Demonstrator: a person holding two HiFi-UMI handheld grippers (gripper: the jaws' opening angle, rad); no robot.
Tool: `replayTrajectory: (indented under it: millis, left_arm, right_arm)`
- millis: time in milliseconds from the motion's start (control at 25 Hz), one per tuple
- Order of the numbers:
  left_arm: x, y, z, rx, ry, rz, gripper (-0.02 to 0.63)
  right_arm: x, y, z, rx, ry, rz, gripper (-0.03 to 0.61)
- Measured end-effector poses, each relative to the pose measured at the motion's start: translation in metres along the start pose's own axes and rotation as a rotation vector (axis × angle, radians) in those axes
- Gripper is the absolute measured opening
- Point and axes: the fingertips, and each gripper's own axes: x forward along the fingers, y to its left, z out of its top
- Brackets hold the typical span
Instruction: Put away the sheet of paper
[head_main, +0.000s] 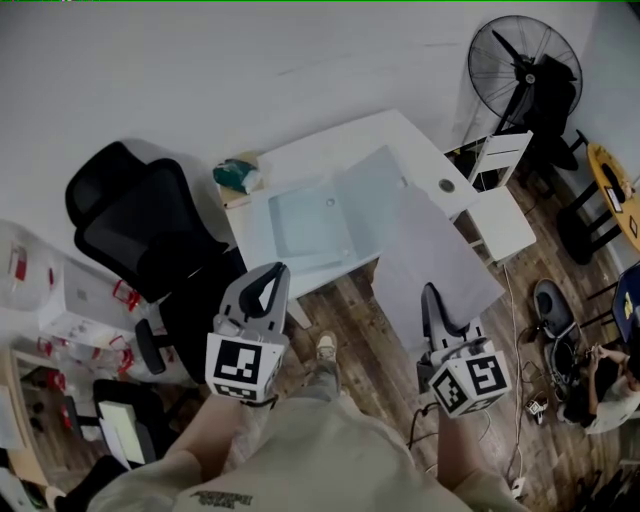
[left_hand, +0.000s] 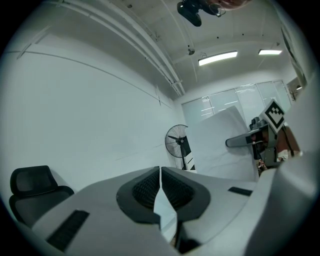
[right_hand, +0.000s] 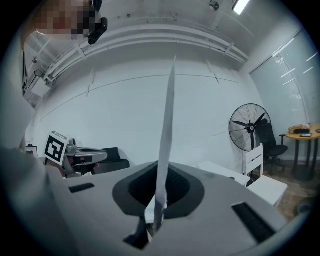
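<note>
White desk (head_main: 340, 150) ahead, sheet of paper (head_main: 430, 250) upright, edge-on in clenched right claw (head_main: 430, 293), left claw (head_main: 272, 276) clenched empty alongside

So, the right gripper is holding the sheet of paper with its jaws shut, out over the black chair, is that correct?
Not quite. The right gripper does hold the sheet of paper with its jaws shut, but by the right end of the white table, not over the black chair, which stands at the table's other end. The head view shows this.
</note>
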Motion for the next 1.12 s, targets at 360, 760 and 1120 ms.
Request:
replayTrajectory:
  millis: [360,760,1120]
  left_arm:
    - [0.04,0.038,-0.03,-0.032,0.068,0.027,0.028]
    - [0.104,0.088,-0.104,-0.106,0.22,0.033,0.028]
    - [0.142,0.131,-0.183,-0.153,0.366,0.045,0.028]
  right_arm:
    - [0.064,-0.019,-0.017,-0.043,0.099,0.031,0.023]
    - [0.161,-0.027,-0.052,0.0,0.245,0.124,0.023]
    - [0.248,-0.047,-0.12,0.03,0.432,0.158,0.023]
